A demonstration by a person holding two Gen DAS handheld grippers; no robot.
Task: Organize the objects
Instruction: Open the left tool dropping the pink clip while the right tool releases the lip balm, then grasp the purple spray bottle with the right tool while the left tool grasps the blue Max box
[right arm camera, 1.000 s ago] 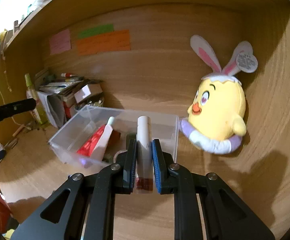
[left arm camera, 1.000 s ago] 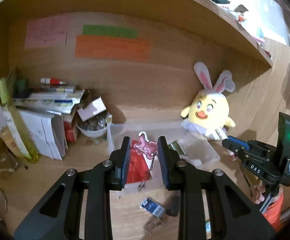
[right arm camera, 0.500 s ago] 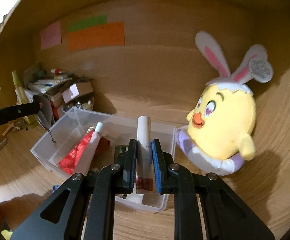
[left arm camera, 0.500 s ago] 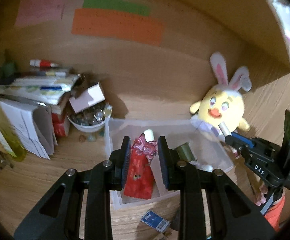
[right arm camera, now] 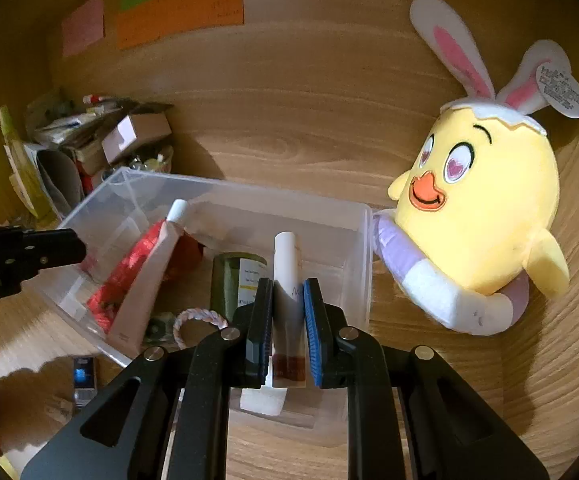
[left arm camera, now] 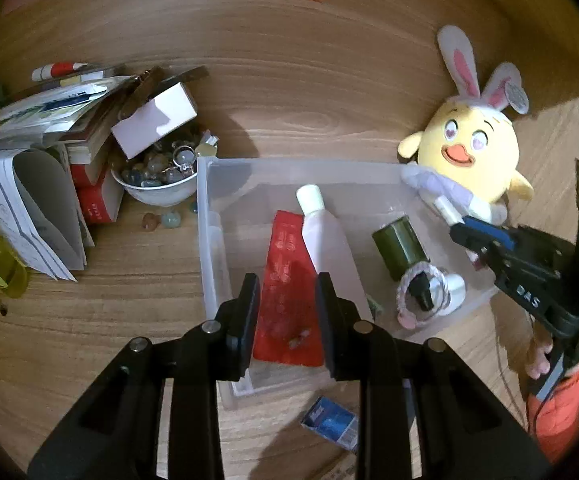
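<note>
While the right gripper (right arm camera: pixel 285 332) pinches a white tube (right arm camera: pixel 287 280) between its blue-padded fingers, the tube points forward over the clear plastic box (right arm camera: pixel 363 248) just ahead of it, cap end away from the camera. Below and to the left of that tube, inside the box, lie a dark green bottle (right arm camera: pixel 229 284), a twisted rope ring (right arm camera: pixel 199 320) and a larger white tube (right arm camera: pixel 149 276) resting on a red packet (right arm camera: pixel 125 272). A yellow plush chick (right arm camera: pixel 485 216) with rabbit ears leans against the box's right wall. The left gripper (left arm camera: pixel 287 312) hangs above the box's near end with its fingers spread and holding nothing; the red packet (left arm camera: pixel 287 280) shows in the gap between them. To its left stand a bowl of stones (left arm camera: pixel 157 180) and a pile of papers (left arm camera: pixel 41 136); a small blue pack (left arm camera: pixel 331 424) lies on the wood below it.
</note>
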